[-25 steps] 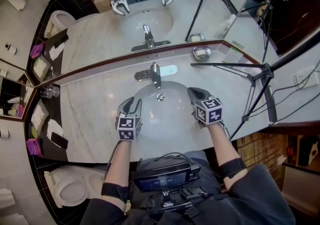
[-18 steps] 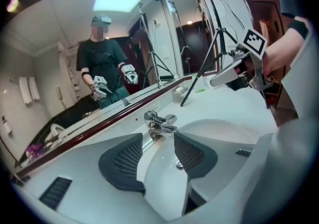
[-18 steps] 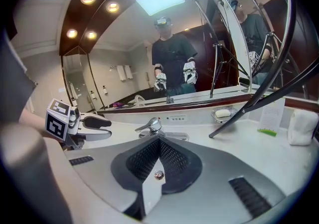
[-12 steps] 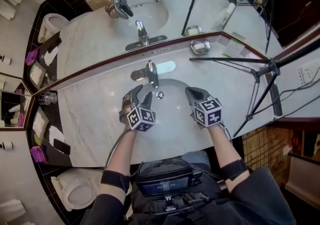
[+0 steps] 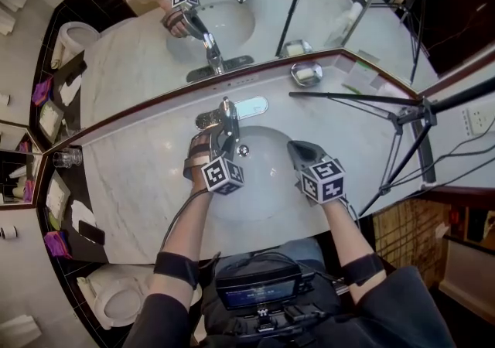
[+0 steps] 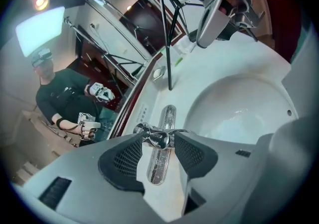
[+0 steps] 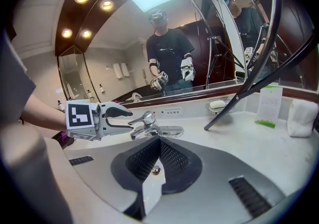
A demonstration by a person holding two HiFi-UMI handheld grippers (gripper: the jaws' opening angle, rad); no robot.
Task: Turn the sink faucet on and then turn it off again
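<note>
Rolled and pushed forward since before, left gripper [image 5: 215,136] — jaws just opening wide — straddles the lever [image 6: 155,137], dead ahead, end-on; closed right gripper [image 5: 300,151] sits farther off.

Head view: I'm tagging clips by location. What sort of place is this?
A bathroom, possibly a hotel's: a marble counter with a sink and chrome faucet, a wide mirror behind it, and a toilet beside the counter.
</note>
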